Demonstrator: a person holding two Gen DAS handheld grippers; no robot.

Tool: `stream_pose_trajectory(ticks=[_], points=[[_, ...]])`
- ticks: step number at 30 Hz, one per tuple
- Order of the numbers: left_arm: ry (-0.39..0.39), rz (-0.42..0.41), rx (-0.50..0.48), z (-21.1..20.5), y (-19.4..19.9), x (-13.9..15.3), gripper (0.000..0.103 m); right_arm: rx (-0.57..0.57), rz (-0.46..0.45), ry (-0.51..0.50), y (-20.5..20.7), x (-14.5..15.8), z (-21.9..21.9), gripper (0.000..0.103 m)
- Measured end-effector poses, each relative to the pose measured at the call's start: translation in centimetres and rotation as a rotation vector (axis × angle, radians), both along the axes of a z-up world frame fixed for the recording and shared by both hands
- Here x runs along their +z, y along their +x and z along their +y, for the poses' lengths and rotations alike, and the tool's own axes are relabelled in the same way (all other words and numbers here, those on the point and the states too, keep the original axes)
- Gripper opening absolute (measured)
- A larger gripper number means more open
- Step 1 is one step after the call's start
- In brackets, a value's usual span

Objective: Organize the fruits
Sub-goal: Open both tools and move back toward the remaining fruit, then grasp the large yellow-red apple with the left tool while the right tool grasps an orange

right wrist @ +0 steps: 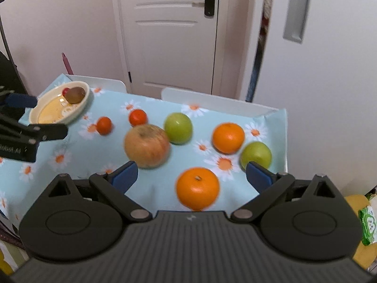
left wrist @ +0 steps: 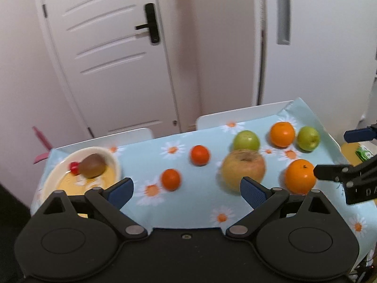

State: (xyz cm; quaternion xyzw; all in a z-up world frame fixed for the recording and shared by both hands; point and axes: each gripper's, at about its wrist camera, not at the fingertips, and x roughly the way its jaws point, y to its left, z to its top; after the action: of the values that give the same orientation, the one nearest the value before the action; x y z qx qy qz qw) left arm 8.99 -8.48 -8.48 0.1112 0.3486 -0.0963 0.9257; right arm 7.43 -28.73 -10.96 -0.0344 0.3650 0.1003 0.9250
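A cream bowl (left wrist: 113, 159) (right wrist: 86, 99) at the table's left holds a kiwi (left wrist: 92, 166) (right wrist: 75, 94) and a small red fruit (left wrist: 74, 167). Loose on the daisy cloth lie a large yellow-red apple (left wrist: 242, 165) (right wrist: 147, 145), two small tangerines (left wrist: 199, 155) (left wrist: 170, 179), two green apples (left wrist: 246, 139) (left wrist: 308, 138), and two oranges (left wrist: 282, 134) (left wrist: 299, 175). My left gripper (left wrist: 187, 189) is open and empty above the near edge, between bowl and big apple. My right gripper (right wrist: 192, 175) is open and empty, hovering over the near orange (right wrist: 198, 188).
The table (left wrist: 212, 118) is small, with white chair backs (right wrist: 212, 100) behind it and a closed door (left wrist: 113, 54) beyond. The cloth's right edge (right wrist: 286, 141) drops off next to a yellow stool with a green packet (right wrist: 367, 221).
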Motion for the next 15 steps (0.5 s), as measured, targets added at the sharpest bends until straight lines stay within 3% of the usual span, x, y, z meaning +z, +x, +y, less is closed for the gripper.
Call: stream_pose_trajectory(ticks=[6,15], points=[[-0.005,0.057,-0.078,-3.1,2.8,-2.6,0.099,0.016,0.024,0.006,0.5,-2.1,-1.8,0.103],[-0.054,0.136,-0.099,-5.4,6.4,-6.2,0.098,0.050,0.081,0.023,1.8,-5.3,-1.8,0.103]])
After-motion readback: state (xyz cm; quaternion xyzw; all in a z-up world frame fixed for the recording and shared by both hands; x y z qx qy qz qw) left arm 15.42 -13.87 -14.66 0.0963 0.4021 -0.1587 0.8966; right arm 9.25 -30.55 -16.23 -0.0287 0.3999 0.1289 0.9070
